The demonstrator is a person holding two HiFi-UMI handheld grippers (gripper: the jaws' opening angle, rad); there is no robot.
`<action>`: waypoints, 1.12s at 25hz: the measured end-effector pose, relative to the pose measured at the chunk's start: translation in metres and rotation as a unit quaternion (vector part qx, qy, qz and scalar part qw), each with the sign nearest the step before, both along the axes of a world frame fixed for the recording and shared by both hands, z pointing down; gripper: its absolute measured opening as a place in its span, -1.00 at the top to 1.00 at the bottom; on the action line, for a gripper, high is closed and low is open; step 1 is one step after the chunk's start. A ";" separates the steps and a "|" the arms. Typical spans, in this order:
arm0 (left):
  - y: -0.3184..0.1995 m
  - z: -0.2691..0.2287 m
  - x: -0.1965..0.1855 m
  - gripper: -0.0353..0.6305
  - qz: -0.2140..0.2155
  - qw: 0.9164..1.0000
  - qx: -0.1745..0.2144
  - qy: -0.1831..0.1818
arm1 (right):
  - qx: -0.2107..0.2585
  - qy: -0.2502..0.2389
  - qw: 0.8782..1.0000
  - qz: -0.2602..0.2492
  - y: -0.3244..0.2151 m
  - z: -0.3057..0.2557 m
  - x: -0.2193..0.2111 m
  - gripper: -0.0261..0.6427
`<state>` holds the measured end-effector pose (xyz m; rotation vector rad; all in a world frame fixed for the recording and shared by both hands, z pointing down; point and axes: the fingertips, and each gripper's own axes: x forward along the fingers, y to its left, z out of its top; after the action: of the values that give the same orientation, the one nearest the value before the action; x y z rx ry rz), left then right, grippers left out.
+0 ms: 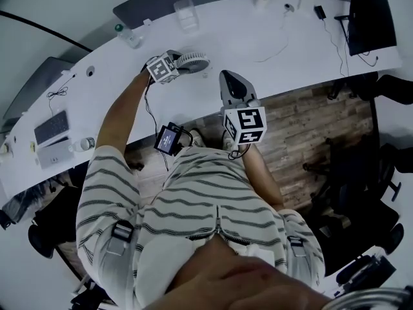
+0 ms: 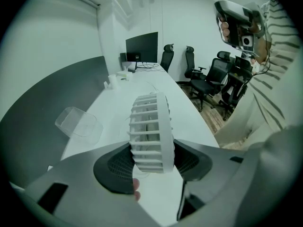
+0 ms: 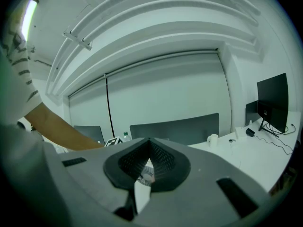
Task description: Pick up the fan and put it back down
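Observation:
A small white round fan stands on edge on the long white desk. In the left gripper view the fan fills the gap between my left gripper's jaws, its ribbed grille against the left pad and its rim against the right pad. My left gripper is shut on the fan from the near side, pointing steeply down. My right gripper hovers over the desk's front edge, right of the fan, holding nothing. In the right gripper view its tips meet, and the fan shows small through the slit below.
A clear plastic box and a bottle sit at the desk's far side. A keyboard lies far left, a monitor far right. Office chairs stand beyond the desk. A small screen device hangs by my body.

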<state>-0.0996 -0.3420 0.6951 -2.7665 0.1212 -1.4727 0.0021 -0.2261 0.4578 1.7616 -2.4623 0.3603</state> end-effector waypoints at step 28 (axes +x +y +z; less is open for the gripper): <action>0.012 -0.087 0.027 0.20 -0.212 0.975 0.002 0.060 | 0.017 -0.019 1.000 0.002 0.008 -0.014 0.037 0.90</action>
<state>-0.0731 -0.3296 0.6083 -2.9507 0.7570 -1.3603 0.0395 -0.2182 0.4436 1.7909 -2.5054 0.3564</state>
